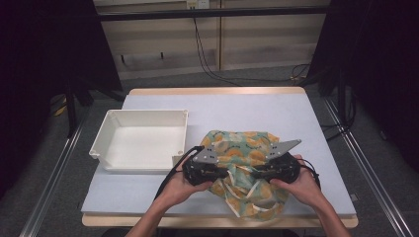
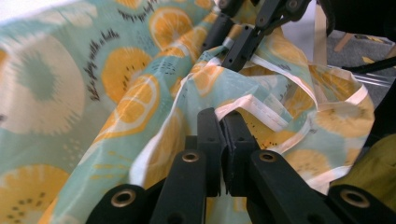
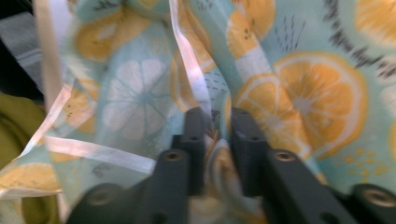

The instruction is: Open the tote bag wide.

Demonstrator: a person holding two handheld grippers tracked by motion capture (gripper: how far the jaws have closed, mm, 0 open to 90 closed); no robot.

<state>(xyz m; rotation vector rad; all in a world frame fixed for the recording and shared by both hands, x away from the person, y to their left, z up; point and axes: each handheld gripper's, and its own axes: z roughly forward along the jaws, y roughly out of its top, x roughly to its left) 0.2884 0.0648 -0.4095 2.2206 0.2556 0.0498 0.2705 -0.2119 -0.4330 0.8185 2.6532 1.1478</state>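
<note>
A teal cloth (image 1: 244, 148) printed with orange and lemon slices lies bunched on the table, right of centre near the front edge. My left gripper (image 1: 223, 174) comes at it from the left and my right gripper (image 1: 255, 174) from the right, tips close together over the crumpled front part. In the left gripper view, my left gripper (image 2: 223, 120) is shut on the cloth's white hem (image 2: 252, 108). In the right gripper view, my right gripper (image 3: 218, 120) pinches a fold of the cloth (image 3: 299, 98) between nearly closed jaws.
A white rectangular tray (image 1: 107, 129) stands empty at the table's left, just beyond my left hand. Bare pale tabletop (image 1: 257, 106) stretches behind the cloth. Dark curtains and cables stand past the far edge.
</note>
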